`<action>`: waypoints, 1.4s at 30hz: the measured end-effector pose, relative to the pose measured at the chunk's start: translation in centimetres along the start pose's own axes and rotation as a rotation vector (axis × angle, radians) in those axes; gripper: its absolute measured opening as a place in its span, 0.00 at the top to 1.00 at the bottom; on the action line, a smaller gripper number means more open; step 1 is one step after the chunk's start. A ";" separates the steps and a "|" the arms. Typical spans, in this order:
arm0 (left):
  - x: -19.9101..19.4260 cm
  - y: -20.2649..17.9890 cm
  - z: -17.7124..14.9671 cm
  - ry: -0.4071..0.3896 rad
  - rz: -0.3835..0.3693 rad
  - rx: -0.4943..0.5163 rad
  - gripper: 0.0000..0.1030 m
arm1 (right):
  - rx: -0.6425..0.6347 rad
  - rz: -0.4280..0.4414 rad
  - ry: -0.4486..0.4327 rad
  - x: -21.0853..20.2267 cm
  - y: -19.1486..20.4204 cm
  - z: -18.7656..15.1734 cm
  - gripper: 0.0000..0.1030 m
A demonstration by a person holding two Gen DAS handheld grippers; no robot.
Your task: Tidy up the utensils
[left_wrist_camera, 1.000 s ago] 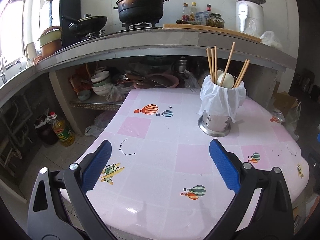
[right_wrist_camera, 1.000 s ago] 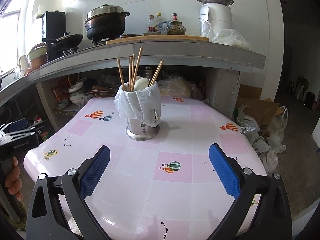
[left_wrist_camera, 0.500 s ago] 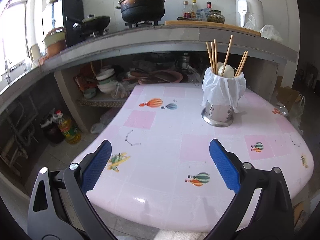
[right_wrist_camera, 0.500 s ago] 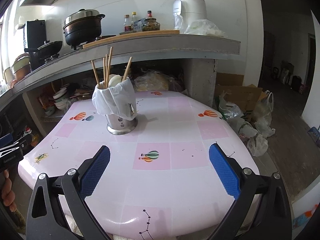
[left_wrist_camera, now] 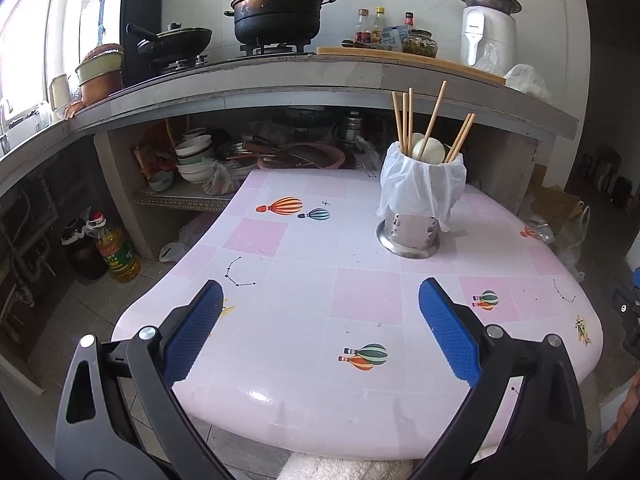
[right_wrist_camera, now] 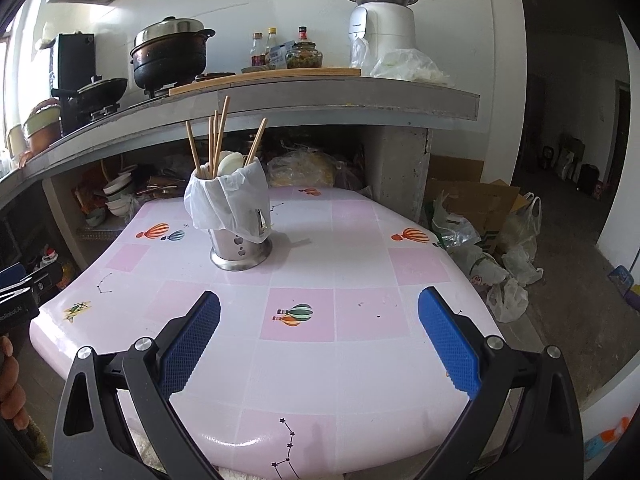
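- Left tongs (left_wrist_camera: 320, 330): spread wide with nothing between the blue pads (left_wrist_camera: 448, 334), hovering over the near edge of the table (left_wrist_camera: 304, 280).
- Right tongs (right_wrist_camera: 319, 336): likewise spread wide and empty, blue pads (right_wrist_camera: 448, 340) above the near part of the table (right_wrist_camera: 360, 360).
- At 9 o'clock in the right wrist view, the left tool's body (right_wrist_camera: 18, 296) shows past the table edge, with fingers of the person's hand (right_wrist_camera: 10, 384) below it.
- The table carries a pink-and-white chequered cover printed with hot-air balloons (left_wrist_camera: 364, 356) and star lines.
- Utensil holder (left_wrist_camera: 410, 232): a steel perforated cup standing upright on the table, at about 1 o'clock from the left tongs and about 11 o'clock from the right tongs (right_wrist_camera: 240, 248), well apart from both.
- A white plastic bag (left_wrist_camera: 422, 188) lines the holder and folds down over its rim.
- Wooden chopsticks (left_wrist_camera: 434, 120) stand in the holder, leaning apart, with a pale spoon bowl (left_wrist_camera: 428, 150) among them.
- Behind the table, a concrete shelf (left_wrist_camera: 180, 196) with stacked bowls (left_wrist_camera: 194, 160) at 10 o'clock in the left view.
- Farthest, up on the counter: a black lidded pot (left_wrist_camera: 278, 12) on a burner at 12 o'clock, and a white appliance (left_wrist_camera: 486, 28) at 1 o'clock.
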State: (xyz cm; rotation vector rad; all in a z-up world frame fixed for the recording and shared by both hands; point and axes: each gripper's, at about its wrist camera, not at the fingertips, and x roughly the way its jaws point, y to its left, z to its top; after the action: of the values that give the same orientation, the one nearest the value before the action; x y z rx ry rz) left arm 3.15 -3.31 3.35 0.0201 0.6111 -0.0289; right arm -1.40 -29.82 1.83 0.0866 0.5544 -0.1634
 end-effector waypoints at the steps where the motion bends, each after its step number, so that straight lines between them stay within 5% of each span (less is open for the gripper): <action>1: 0.0 0.0 0.0 0.001 0.001 0.002 0.08 | 0.001 0.000 0.000 0.0 0.0 0.0 0.06; 42: 0.5 1.3 0.1 0.011 0.039 -0.029 0.08 | -0.016 -0.008 -0.001 0.0 0.9 0.0 0.06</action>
State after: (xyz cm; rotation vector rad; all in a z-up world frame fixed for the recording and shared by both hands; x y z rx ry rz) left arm 3.67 -2.06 3.14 0.0037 0.6217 0.0182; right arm -1.23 -28.99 1.80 0.0688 0.5555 -0.1671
